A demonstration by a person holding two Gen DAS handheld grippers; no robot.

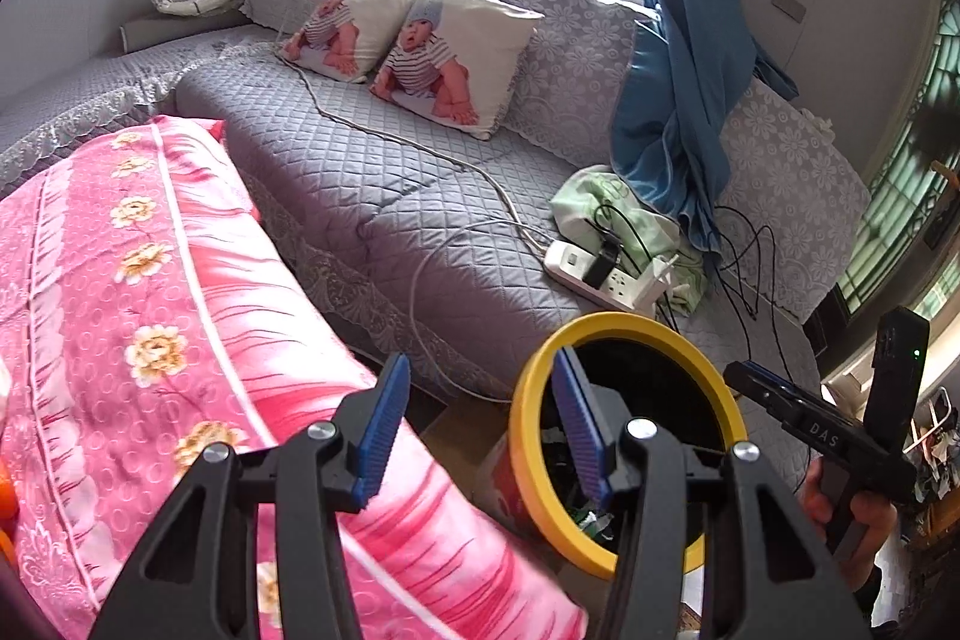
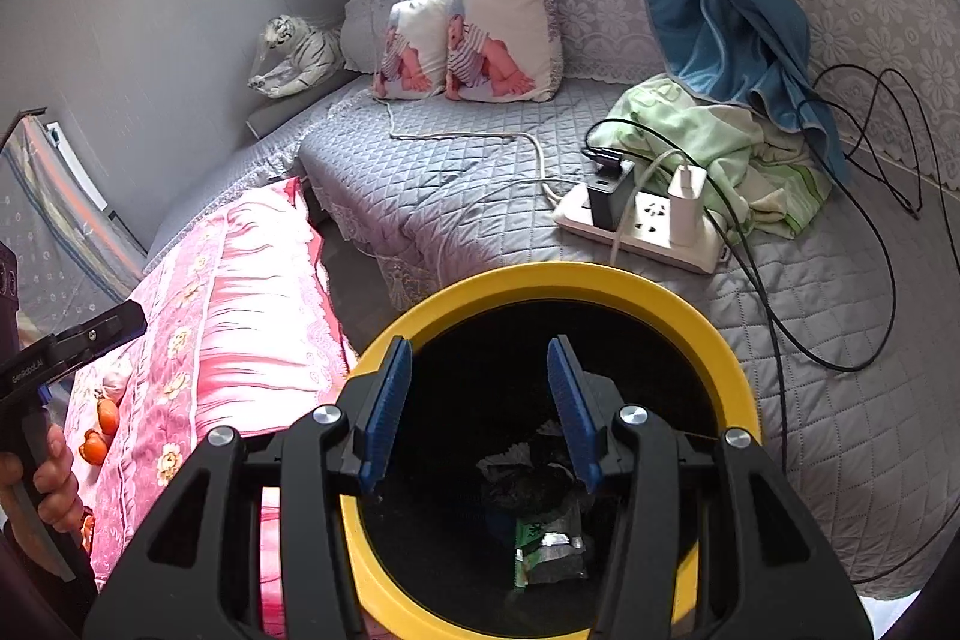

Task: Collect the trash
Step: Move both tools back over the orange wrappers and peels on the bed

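Deep inside bin (image 2: 600, 286), wrappers (image 2: 543, 544), right-wrist view only; both jaws spread, empty.

Bin (image 2: 540, 289) mouth unobstructed; power strip (image 2: 645, 229), cables (image 2: 774, 316) crowd behind

Yellow-rimmed trash bin (image 2: 543, 289), upright beside the grey sofa, crumpled green-and-silver wrapper (image 2: 549, 550) at its dark bottom.

The trash bin (image 2: 543, 289) stands on the floor between the sofa (image 2: 456, 196) and the bench under a cloth (image 2: 240, 292). Wrappers (image 2: 549, 550) lie in the bin. Behind the bin, a power strip (image 2: 642, 229) lies on the sofa seat, a crumpled blanket (image 2: 732, 148) just behind it. Two cushions (image 2: 474, 34) lean on the sofa back, a toy tiger (image 2: 297, 55) to their left. Oranges (image 2: 102, 430) lie on the bench.
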